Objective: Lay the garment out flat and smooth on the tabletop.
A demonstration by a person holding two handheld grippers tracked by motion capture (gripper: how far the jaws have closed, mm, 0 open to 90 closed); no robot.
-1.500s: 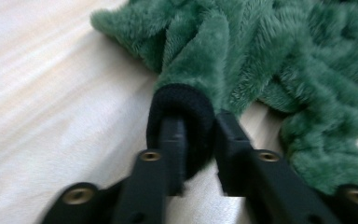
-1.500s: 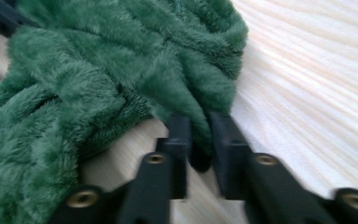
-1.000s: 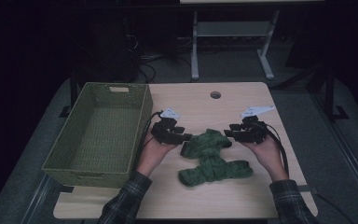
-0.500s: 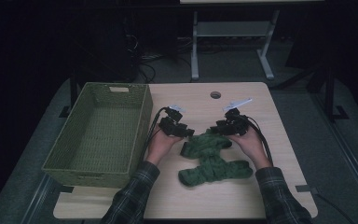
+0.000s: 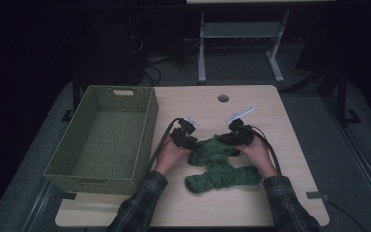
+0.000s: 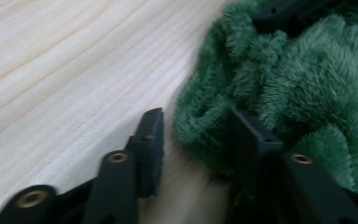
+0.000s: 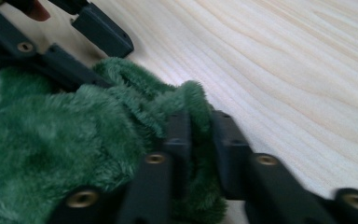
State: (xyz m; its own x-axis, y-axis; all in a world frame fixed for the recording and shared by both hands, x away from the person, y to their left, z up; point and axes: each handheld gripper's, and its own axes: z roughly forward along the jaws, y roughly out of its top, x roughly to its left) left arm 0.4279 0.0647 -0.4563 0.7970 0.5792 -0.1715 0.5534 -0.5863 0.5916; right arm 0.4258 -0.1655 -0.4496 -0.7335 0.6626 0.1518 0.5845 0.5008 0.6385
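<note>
A fluffy green cloth (image 5: 220, 166) lies crumpled on the wooden table (image 5: 251, 208). My left gripper (image 5: 192, 145) is at its upper left edge. In the left gripper view the left gripper (image 6: 198, 135) has been closing, but its jaws still stand apart. The cloth's edge (image 6: 205, 126) sits between them, and the left pad is clear of it. My right gripper (image 5: 225, 139) is at the cloth's upper right. Its jaws have just closed, and the right gripper (image 7: 198, 135) pinches a raised fold of the cloth (image 7: 74, 140).
A green woven basket (image 5: 152, 121) stands at the table's left, close to my left forearm. A round cable hole (image 5: 223, 98) is in the tabletop at the back. Bare wood lies behind the cloth and to its right.
Both hands have come down and inward onto the upper part of the cloth. The right jaws have closed on a fold, and the left jaws have narrowed around the edge.
</note>
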